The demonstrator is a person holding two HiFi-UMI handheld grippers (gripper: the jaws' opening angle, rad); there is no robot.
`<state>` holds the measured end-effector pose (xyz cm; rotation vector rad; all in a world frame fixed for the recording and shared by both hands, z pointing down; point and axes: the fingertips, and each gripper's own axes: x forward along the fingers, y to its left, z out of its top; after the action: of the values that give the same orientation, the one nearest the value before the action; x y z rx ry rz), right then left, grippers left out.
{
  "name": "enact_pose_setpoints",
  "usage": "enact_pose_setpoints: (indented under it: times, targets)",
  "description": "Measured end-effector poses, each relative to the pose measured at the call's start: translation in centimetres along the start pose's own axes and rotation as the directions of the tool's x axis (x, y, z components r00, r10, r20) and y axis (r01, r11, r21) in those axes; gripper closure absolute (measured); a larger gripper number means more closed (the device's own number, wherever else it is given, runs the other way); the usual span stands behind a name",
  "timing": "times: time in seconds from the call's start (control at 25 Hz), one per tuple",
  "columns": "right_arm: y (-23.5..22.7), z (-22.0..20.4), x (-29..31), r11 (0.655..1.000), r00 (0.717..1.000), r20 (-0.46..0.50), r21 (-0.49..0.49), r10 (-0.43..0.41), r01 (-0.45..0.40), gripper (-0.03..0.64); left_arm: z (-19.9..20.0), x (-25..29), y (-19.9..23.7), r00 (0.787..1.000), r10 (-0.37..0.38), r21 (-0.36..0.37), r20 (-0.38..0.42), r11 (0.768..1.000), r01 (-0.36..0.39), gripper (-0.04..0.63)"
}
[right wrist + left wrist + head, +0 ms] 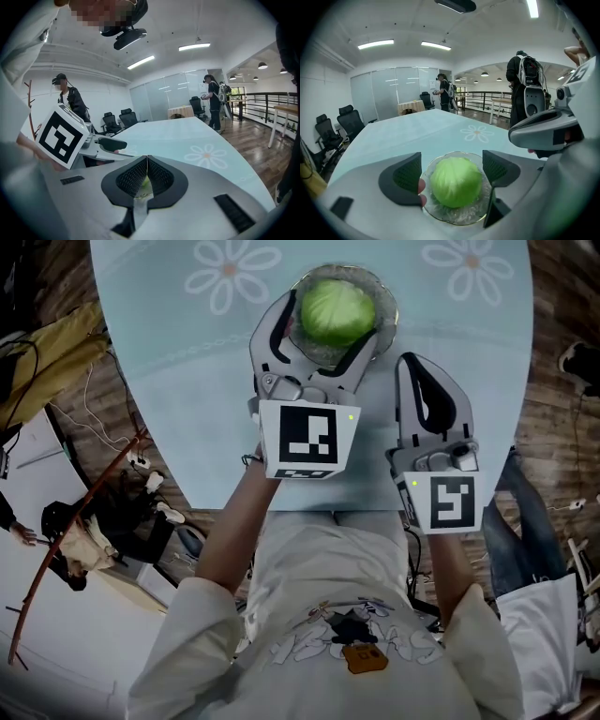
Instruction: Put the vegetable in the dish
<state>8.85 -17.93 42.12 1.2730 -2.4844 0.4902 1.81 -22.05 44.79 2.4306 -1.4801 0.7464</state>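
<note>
cabbage (336, 311): in the dish (385, 304)
dish: on the table (469, 362), towards its middle
left gripper (330, 326): a jaw on either side of the cabbage
right gripper (418, 381): right of the left gripper, nearer, beside the dish

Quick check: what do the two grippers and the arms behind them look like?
The left gripper and right gripper are light grey, with curved jaws, black textured pads, and a white cube bearing black square markers and a green light each. The person wears a white short-sleeved T-shirt.
</note>
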Motion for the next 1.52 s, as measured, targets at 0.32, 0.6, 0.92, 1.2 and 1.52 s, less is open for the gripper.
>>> enact_pose_setpoints:
  times: [0.32,0.6,0.92,1.2,1.52]
  targets:
    - [2.9,1.9,-1.4,1.0,0.999,0.034,-0.026,-0.017,0.017,0.595,0.5,-4.8,-0.2,0.999,-0.028,-0.062,0.029,0.998,0.03,0.343]
    - [5.1,2.7,-4.0,0.999,0.998,0.055,-0.036,-0.037,0.039,0.594,0.9,-9.5,-1.0,0.999,0.016,-0.069,0.048,0.998,-0.013,0.553]
    - [8.4,3.9,-7.8,0.996,0.996,0.072,-0.058,-0.057,0.061,0.595,1.4,-15.5,-1.7,0.997,0.02,-0.082,0.08,0.997,-0.013,0.588]
    - [12.2,5.4,-11.0,0.994,0.993,0.095,-0.067,-0.075,0.081,0.595,2.5,-21.6,-1.8,0.991,0.013,-0.103,0.131,0.995,0.0,0.589]
    - [18.7,6.4,-14.2,0.992,0.987,0.124,-0.064,-0.101,0.109,0.595,2.8,-29.8,-0.9,0.979,0.011,-0.132,0.203,0.991,0.017,0.589]
